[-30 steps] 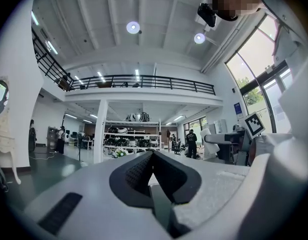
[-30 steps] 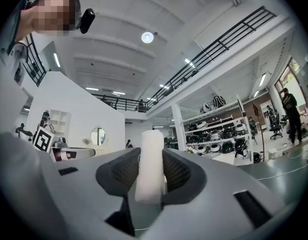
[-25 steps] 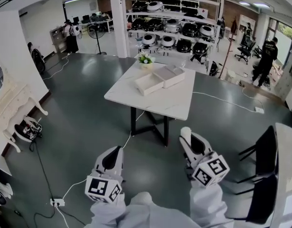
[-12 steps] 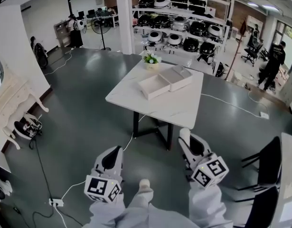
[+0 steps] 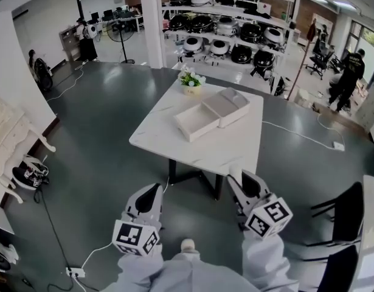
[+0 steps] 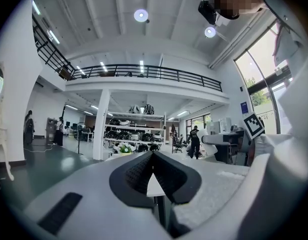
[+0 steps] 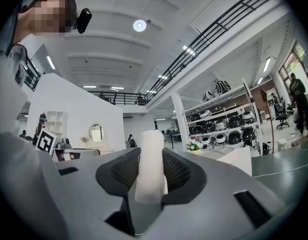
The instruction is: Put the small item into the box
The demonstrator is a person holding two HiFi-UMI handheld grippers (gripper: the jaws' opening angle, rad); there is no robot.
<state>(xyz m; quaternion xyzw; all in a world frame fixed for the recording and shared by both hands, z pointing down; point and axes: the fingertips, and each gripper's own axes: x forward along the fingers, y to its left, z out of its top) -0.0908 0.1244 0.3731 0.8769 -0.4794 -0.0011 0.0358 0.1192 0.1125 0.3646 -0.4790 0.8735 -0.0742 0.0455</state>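
A white open box [image 5: 196, 121] with its lid [image 5: 226, 107] beside it lies on the white table [image 5: 168, 145] ahead of me; the same box [image 7: 237, 161] appears far off in the right gripper view. My right gripper [image 5: 242, 184] is held low in front of the table, short of its near edge. It is shut on a small white cylinder [image 7: 149, 166] that stands upright between the pads and pokes out past the tips [image 5: 235, 174]. My left gripper [image 5: 147, 201] hangs beside it at the left, and its jaws [image 6: 152, 155] meet with nothing between them.
A flower pot [image 5: 191, 81] stands at the table's far edge. A black chair [image 5: 342, 207] is at the right. Shelves of round black and white machines [image 5: 223, 32] and a white pillar [image 5: 151, 23] stand behind. Cables and a power strip [image 5: 74, 271] lie on the floor at left.
The table and box have come closer and lower in the head view as I walk toward them. Both grippers keep their places, the cylinder still held in the right one.
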